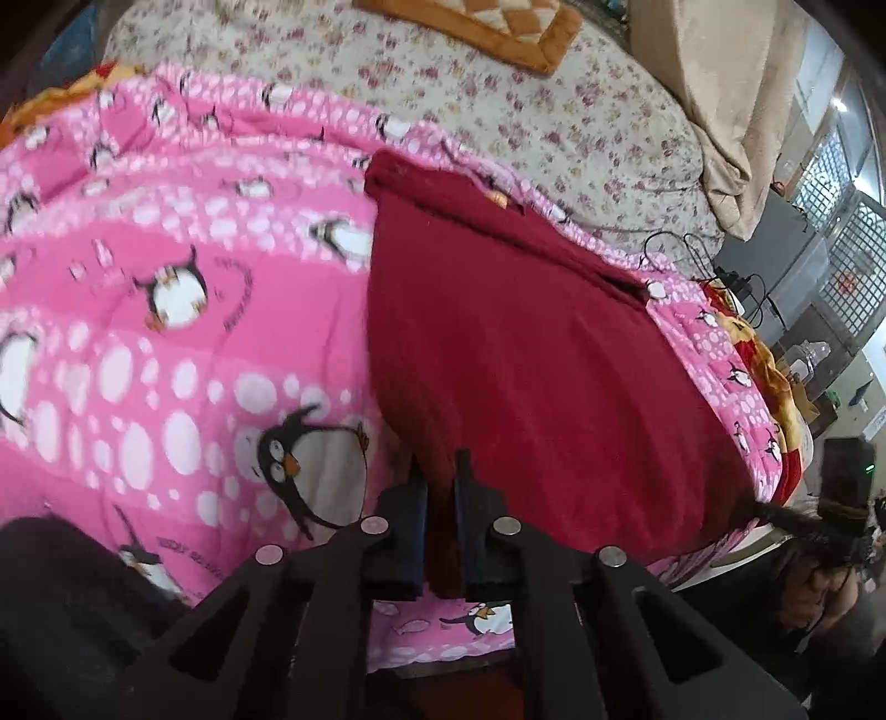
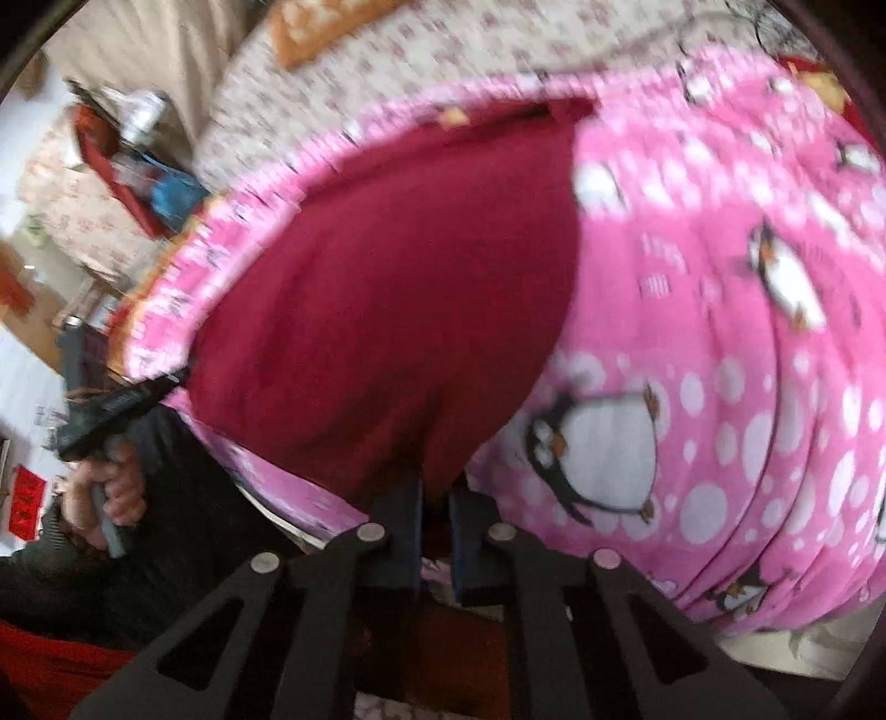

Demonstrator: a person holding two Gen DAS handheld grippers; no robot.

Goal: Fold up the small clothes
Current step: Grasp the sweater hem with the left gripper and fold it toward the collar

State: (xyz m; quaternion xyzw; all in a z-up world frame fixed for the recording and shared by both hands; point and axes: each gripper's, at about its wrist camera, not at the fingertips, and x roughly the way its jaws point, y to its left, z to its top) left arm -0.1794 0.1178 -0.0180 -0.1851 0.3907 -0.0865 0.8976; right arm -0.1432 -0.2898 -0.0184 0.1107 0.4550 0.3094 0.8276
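A dark red garment [image 1: 526, 354] lies spread on a pink penguin-print blanket [image 1: 166, 310]. My left gripper [image 1: 440, 471] is shut on the garment's near left edge, with red cloth pinched between the fingers. In the right wrist view the same garment [image 2: 387, 288] lies on the blanket [image 2: 720, 332], and my right gripper [image 2: 437, 487] is shut on its near right corner. The left gripper [image 2: 127, 399], held in a hand, shows at the garment's far left corner in that view. The right gripper's tip [image 1: 797, 520] shows at the right in the left wrist view.
A floral bedsheet [image 1: 498, 83] lies beyond the blanket, with an orange quilted mat [image 1: 487, 27] on it. A beige curtain [image 1: 731, 99] hangs at the right. Cables and boxes [image 1: 775, 277] stand beside the bed. Cluttered furniture [image 2: 111, 166] shows at left in the right wrist view.
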